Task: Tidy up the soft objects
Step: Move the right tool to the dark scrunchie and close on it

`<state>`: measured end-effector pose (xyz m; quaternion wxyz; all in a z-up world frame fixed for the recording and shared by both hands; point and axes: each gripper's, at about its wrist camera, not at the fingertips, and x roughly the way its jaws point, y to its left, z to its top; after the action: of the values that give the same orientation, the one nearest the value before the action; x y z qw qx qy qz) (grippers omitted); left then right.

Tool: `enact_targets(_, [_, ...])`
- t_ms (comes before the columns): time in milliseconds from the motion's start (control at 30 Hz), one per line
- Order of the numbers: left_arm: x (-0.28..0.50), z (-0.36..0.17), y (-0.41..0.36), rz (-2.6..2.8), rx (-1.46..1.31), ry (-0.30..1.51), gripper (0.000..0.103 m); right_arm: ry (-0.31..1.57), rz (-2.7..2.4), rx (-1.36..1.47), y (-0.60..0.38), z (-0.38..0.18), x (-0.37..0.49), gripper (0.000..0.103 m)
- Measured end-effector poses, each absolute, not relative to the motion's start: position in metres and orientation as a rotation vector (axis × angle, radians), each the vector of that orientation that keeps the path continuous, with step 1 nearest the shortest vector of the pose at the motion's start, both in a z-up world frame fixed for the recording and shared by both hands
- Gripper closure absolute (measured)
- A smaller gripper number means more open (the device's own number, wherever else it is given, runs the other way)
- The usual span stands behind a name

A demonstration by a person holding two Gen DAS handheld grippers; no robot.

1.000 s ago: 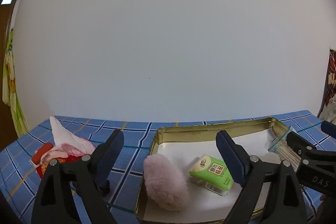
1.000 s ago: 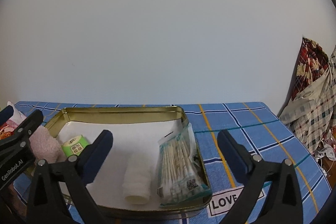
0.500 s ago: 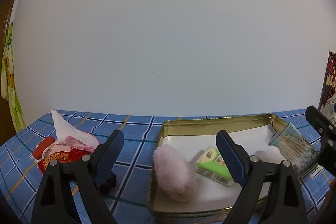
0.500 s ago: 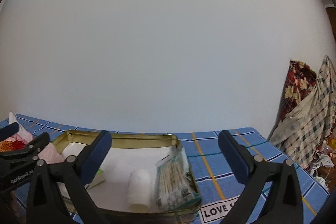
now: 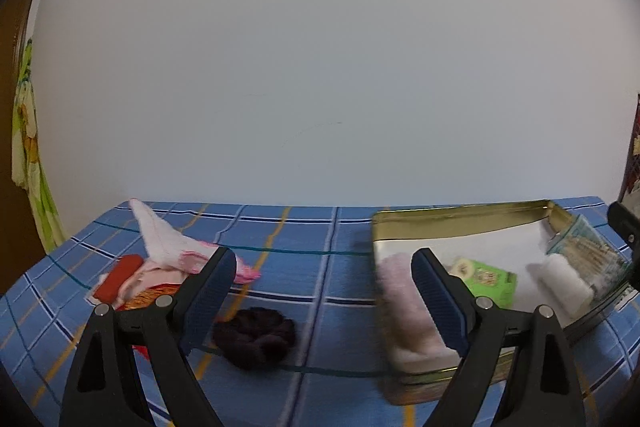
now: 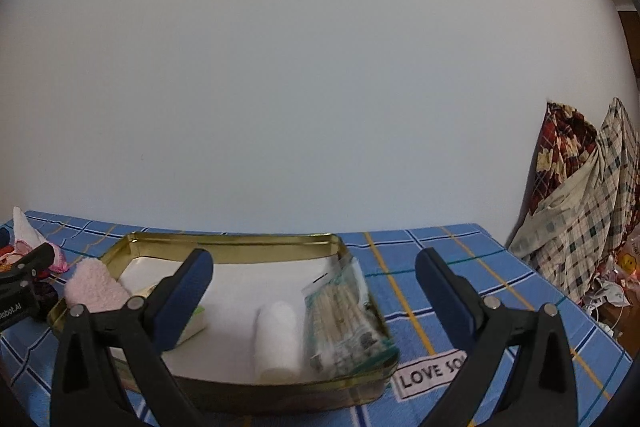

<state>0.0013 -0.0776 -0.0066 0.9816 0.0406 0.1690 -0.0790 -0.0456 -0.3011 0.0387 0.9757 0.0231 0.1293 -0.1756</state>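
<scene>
I see a blue checked cloth (image 6: 460, 267) covering the table, with a white patch at 5 o'clock in my right view reading "LOVE SO" (image 6: 432, 373) before it runs behind a finger. On the cloth sits a gold tin (image 6: 236, 253), the largest thing here. Inside it, from 9 o'clock across to 3 in the right view: a pink fluffy pad (image 6: 94, 287) against the left wall, a green packet (image 5: 486, 277) with print too blurred to read, a white roll (image 6: 278, 337), and a bag of swabs (image 6: 344, 315) leaning on the right wall.

In my left view, outside the tin, a heap of pink and red cloths (image 5: 160, 259) lies at 9 o'clock, and a dark scrunchie (image 5: 254, 337) sits on the cloth toward 6 o'clock, between the fingers.

My left gripper (image 5: 322, 301) hangs spread wide and grasps nothing; its side reads "obot.AI" in the right view. My right gripper (image 6: 314, 301) is likewise spread, empty, over the tin.
</scene>
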Motion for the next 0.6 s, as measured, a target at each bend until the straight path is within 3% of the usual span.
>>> enact_targets(600, [0.023, -0.011, 0.005, -0.077, 0.049, 0.359, 0.012, 0.285, -0.215, -0.002, -0.209, 0.036, -0.040, 0.000])
